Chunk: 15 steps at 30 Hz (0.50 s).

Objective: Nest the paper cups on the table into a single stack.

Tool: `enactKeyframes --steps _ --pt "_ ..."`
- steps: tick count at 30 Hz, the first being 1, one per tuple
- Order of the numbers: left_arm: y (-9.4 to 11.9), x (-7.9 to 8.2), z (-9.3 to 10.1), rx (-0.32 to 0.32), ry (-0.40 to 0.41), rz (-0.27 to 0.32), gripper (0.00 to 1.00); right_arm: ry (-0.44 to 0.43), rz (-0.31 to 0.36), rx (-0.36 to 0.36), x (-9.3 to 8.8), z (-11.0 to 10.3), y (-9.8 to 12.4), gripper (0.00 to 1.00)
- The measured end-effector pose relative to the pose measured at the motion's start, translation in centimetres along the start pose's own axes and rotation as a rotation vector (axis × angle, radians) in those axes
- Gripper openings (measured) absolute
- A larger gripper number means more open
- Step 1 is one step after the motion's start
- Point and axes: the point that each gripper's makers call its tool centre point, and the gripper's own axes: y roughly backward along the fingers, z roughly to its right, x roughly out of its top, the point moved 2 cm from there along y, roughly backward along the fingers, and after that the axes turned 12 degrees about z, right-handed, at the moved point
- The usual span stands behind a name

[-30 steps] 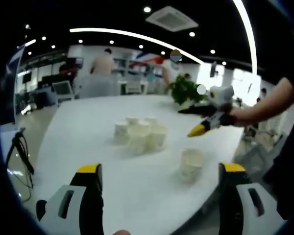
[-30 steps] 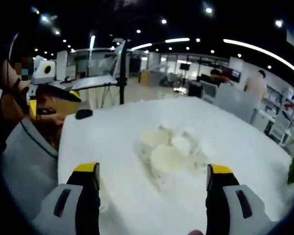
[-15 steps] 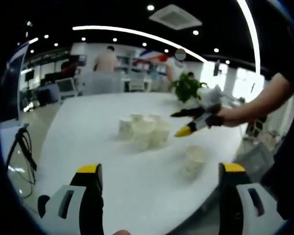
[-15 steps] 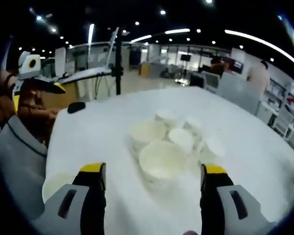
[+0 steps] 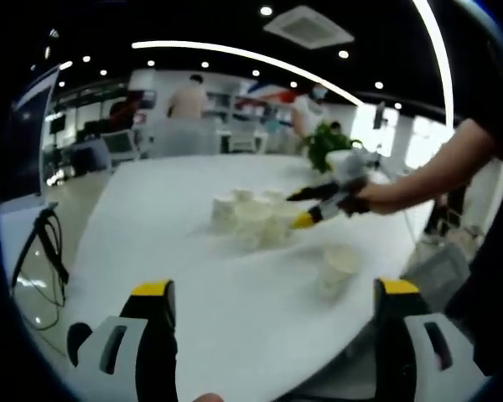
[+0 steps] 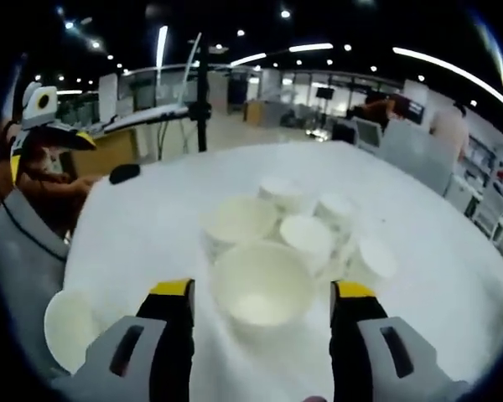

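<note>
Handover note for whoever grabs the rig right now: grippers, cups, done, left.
Right gripper: open, jaws on either side of the nearest paper cup in the cluster, not shut on it. In the left gripper view it is seen reaching to the cluster.
Left gripper: open, holds nothing, back from the cups above the table.
Cups: upright, packed close in one cluster mid-table; whether any are already nested I cannot tell. One lone cup stands apart near the table edge, also seen low left in the right gripper view.
Done: no single stack yet.
Left: probably close on the nearest cup, nest the cluster cups, then add the lone cup.
</note>
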Motion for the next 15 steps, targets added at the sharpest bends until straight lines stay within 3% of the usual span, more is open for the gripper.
enactKeyframes --steps 15 --pt "0.3 -0.4 0.1 0.012 0.002 -0.014 0.97 0.033 -0.020 0.040 -1.0 0.1 -1.0 0.48"
